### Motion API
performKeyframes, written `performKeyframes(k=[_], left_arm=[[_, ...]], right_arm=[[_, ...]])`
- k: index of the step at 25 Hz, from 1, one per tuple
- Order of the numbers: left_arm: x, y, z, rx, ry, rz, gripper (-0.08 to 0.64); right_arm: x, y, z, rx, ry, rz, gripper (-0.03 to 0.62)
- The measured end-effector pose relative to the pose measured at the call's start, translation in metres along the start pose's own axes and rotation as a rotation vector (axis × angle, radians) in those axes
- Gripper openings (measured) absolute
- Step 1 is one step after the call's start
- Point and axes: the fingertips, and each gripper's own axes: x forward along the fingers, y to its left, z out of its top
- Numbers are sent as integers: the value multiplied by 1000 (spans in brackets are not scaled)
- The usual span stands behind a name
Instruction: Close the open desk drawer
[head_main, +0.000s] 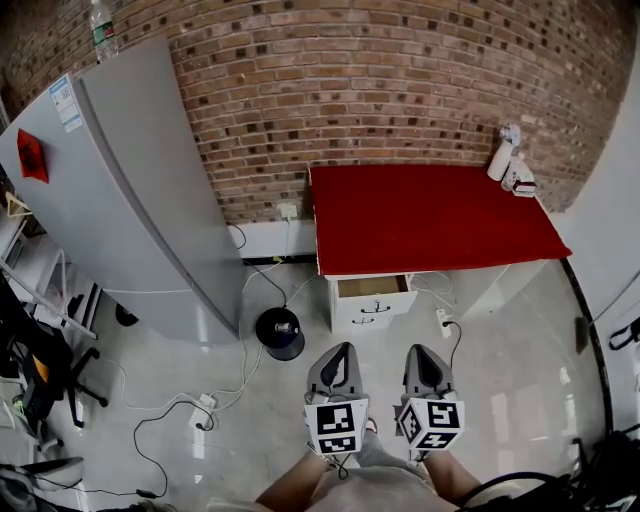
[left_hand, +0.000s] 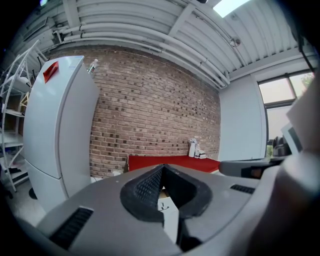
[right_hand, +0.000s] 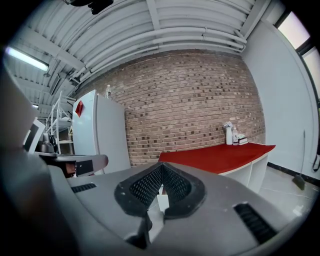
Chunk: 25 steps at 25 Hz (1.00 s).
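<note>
A desk with a red top (head_main: 430, 215) stands against the brick wall. Under its left end is a white drawer unit (head_main: 370, 312), and its top drawer (head_main: 372, 287) is pulled open. My left gripper (head_main: 343, 350) and right gripper (head_main: 421, 352) hang side by side over the floor, well short of the drawer. Both point toward it and are shut on nothing. In the left gripper view the jaws (left_hand: 163, 167) meet at their tips, and the white drawer front (left_hand: 164, 204) shows through the gap behind them. The right gripper (right_hand: 161, 166) shows the same, with the red top (right_hand: 220, 156) at its right.
A tall grey fridge (head_main: 120, 190) stands to the left of the desk. A black round stool (head_main: 281, 333) sits on the floor beside the drawer unit. Cables and a power strip (head_main: 205, 405) trail across the tiles. White bottles (head_main: 508, 160) stand on the desk's back right corner.
</note>
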Motion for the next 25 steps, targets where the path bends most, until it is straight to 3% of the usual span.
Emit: performKeyframes(k=[25], left_arm=[[116,-19,7,1,43,79,5]], right_arm=[[99,-78,19,-3,35,65,-2]])
